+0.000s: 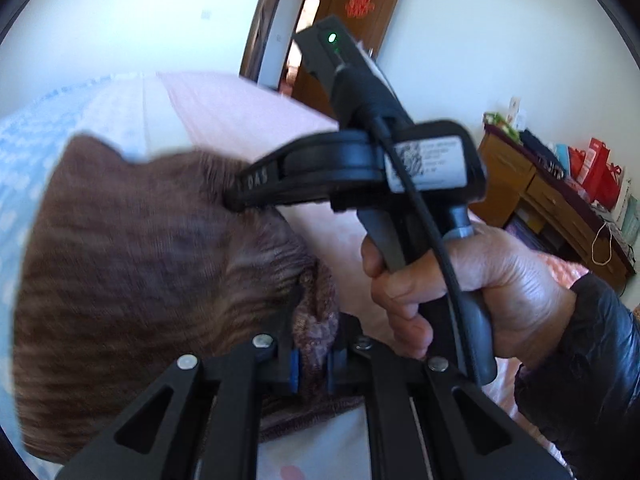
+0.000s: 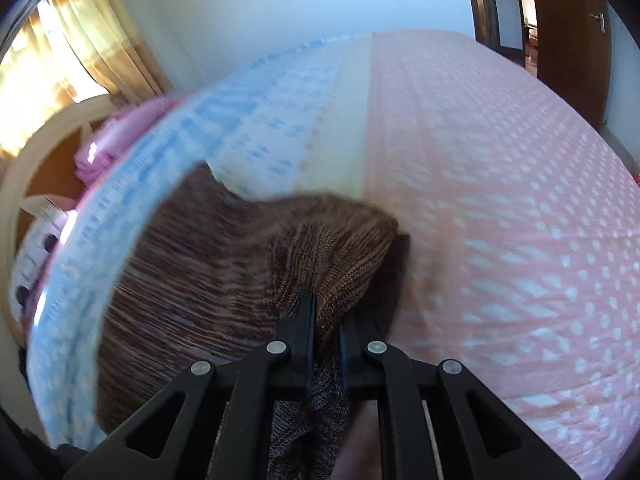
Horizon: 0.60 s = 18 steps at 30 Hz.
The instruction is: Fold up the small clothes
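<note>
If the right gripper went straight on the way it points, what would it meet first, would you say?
The right gripper is already shut on the brown knitted garment; beyond that fold, probably the pink dotted bedspread, though depth is unclear.

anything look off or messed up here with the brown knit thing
Nothing looks damaged or spilled. The brown knit garment is bunched and creased rather than flat, but only because both grippers pinch it: the left gripper and the right gripper each have fabric between their jaws above the bed.
</note>
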Each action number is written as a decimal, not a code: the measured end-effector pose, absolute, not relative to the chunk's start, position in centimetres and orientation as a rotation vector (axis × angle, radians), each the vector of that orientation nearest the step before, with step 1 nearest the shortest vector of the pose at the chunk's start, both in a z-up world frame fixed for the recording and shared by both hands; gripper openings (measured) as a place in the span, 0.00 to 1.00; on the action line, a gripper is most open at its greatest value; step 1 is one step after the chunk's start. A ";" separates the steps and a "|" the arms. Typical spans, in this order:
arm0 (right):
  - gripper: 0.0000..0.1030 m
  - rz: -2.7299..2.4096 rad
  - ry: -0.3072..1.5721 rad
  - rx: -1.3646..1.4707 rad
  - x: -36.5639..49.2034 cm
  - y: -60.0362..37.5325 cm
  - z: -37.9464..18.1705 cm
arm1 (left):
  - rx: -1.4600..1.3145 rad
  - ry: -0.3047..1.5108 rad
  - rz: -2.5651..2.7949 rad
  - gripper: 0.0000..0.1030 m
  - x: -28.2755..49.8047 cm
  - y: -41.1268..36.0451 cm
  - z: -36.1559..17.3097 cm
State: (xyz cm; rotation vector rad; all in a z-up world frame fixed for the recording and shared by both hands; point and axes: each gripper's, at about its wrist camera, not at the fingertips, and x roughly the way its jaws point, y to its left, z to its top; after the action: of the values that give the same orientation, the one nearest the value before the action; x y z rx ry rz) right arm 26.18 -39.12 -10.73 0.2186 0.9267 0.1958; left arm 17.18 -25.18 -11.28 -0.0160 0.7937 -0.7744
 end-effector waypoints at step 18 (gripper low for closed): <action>0.17 0.248 0.792 0.306 16.0 -37.8 -6.4 | -0.050 0.686 -0.537 0.50 21.7 -17.3 -2.9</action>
State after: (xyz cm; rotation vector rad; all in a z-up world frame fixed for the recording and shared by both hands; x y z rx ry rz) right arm 16.03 -37.83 -6.36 0.3059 0.7917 0.2481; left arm 21.66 -17.26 -2.88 -0.0501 0.6855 -0.5371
